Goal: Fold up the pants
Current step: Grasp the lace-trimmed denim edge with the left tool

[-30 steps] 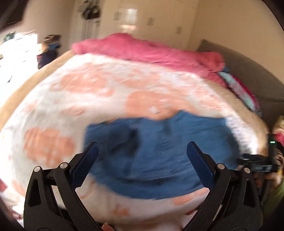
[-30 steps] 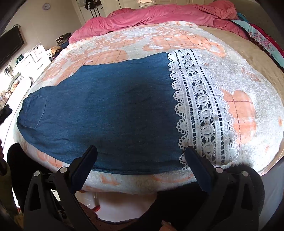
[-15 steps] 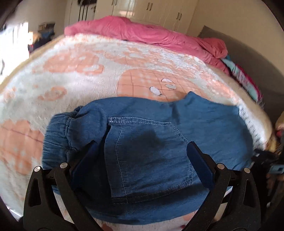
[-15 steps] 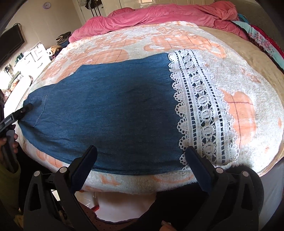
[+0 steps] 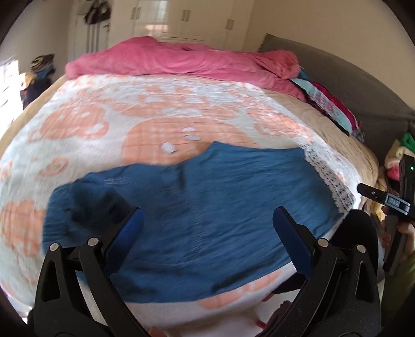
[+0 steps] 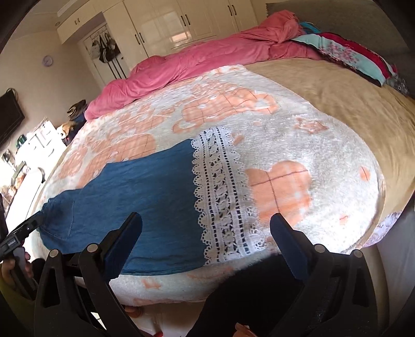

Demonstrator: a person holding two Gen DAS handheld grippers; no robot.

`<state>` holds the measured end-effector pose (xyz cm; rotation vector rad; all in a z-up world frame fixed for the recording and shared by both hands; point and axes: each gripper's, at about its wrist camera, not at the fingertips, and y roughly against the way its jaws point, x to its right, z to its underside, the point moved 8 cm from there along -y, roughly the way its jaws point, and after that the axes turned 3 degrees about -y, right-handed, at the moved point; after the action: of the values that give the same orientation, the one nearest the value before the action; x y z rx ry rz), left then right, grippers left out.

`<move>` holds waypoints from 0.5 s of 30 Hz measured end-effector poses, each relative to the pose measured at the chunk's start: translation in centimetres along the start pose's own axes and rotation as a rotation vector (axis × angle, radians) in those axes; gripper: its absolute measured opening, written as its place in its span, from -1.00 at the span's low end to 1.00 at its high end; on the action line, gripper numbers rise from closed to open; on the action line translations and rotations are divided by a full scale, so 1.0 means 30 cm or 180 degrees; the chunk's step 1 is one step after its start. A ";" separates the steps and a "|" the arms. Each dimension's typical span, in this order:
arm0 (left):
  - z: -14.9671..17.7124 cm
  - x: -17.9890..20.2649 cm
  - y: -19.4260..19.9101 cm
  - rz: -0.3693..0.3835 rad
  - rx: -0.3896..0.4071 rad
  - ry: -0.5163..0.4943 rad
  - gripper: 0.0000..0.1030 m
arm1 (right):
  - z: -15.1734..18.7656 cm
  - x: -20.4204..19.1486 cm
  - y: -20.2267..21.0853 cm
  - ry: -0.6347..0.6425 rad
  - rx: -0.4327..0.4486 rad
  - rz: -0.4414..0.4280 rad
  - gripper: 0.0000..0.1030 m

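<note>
1 pair of blue denim pants [image 6: 145,204] lies flat on the bed's fleece blanket [image 6: 298,145], long axis running left to right along the near edge, waistband left, white lace hem [image 6: 220,191] right. 2 grippers hover just short of it, both jaws wide apart and empty: the left gripper [image 5: 207,233] nearer the waistband, the right gripper [image 6: 206,238] nearer the hem.

Cream wardrobes [image 6: 181,23] behind a bed [image 6: 337,103]; wall clock [image 6: 47,60] left.
</note>
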<state>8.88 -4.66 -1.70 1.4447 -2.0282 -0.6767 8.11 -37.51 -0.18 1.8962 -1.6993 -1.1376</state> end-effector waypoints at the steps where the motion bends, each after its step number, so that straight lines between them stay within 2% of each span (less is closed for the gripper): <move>1: -0.015 0.034 -0.009 0.0074 -0.0023 -0.0021 0.81 | 0.001 0.010 -0.001 -0.0024 0.0011 0.0011 0.91; 3: -0.034 0.075 -0.021 0.0111 -0.0033 -0.0109 0.81 | 0.011 0.020 -0.005 -0.0061 0.0010 0.0009 0.91; 6: -0.071 0.126 -0.034 0.0038 0.0008 -0.0234 0.81 | 0.011 0.032 -0.020 -0.0130 -0.0015 -0.0013 0.91; 10: -0.118 0.189 -0.084 0.0184 -0.0048 -0.0226 0.81 | 0.013 0.060 -0.029 -0.0236 -0.0010 -0.0024 0.91; 15: -0.181 0.323 -0.181 0.0344 -0.0139 -0.0505 0.81 | 0.026 0.093 -0.040 -0.0331 -0.0068 -0.0058 0.91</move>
<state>13.68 -15.93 -0.04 1.2818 -2.1802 -0.8066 8.20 -39.70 -2.43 1.8734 -1.7196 -1.2770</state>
